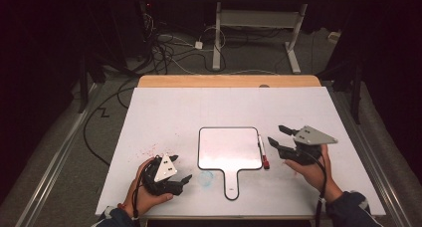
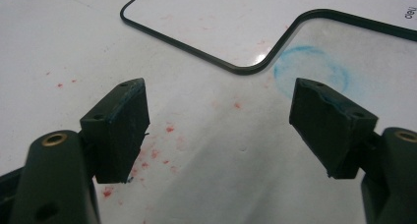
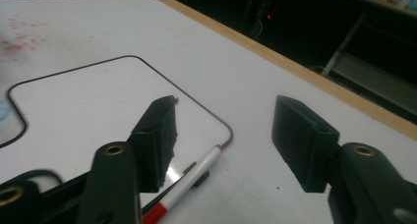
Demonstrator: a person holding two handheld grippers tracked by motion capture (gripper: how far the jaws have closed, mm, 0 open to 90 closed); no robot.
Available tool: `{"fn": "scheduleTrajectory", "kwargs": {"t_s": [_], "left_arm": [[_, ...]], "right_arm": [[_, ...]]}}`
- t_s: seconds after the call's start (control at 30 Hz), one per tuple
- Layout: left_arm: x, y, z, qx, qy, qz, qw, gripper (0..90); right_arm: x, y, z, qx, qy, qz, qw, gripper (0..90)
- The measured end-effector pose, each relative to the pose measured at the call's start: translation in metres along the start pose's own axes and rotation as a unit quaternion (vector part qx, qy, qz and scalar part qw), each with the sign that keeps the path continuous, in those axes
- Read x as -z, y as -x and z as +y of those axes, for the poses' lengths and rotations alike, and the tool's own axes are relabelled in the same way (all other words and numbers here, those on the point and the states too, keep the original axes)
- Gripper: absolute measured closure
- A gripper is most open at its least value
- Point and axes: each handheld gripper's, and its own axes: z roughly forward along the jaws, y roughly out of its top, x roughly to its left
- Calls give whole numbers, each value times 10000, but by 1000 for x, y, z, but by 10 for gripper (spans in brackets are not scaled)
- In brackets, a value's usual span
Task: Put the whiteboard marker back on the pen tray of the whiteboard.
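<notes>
A white table (image 1: 164, 112) lies under me in a dark room. My left gripper (image 2: 219, 118) has jaws apart, empty, over red specks (image 2: 147, 160); my right gripper (image 3: 223, 135) gapes too. The marker (image 1: 263, 151) lies at three o'clock of the handled whiteboard (image 1: 229, 150), a blue smudge (image 1: 205, 177) near seven.

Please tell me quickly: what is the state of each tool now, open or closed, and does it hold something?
Left tool: open, holding nothing, over the white table.
Right tool: open, holding nothing, above the marker.
</notes>
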Motion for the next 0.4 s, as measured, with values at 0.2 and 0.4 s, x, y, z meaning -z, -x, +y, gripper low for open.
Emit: {"fn": "scheduleTrajectory", "kwargs": {"t_s": [0.2,0.4], "left_arm": [[-2,0,1,-17,-27,48,10000,205],[-6,1,5,-118,-96,105,9998,203]], "right_arm": [[42,-5,-29,160,96,-3,9998,356],[49,-6,-52,9,-277,-138,9995,282]]}}
